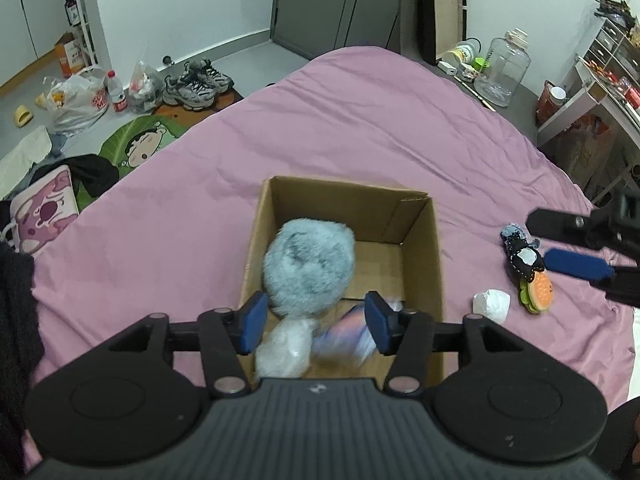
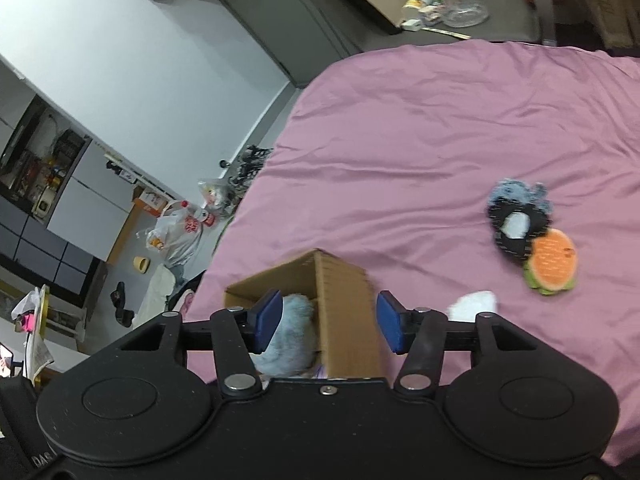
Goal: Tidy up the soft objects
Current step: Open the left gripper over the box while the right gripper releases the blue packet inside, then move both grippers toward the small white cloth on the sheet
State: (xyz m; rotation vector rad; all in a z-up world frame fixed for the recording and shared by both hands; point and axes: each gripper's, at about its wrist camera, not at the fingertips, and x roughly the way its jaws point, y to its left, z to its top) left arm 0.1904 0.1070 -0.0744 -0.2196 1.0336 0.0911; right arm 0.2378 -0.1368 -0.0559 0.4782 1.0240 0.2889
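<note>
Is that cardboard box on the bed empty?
No. The open-topped cardboard box holds a fluffy grey-blue toy, with a clear bag below it.

A bed under a wrinkled pink sheet (image 1: 360, 128) fills most of the room, with plain white walls (image 1: 180, 0) behind it and a grey wardrobe (image 1: 332, 0) at the far end. The grey floor (image 1: 248, 56) is cluttered — sneakers (image 1: 196, 82), plastic bags (image 1: 78, 96), a green cartoon mat (image 1: 140, 142). A white shelf unit (image 1: 592, 96) stands to the right, a large clear jar (image 1: 504, 68) beside it. The light is even and indoor.
</note>
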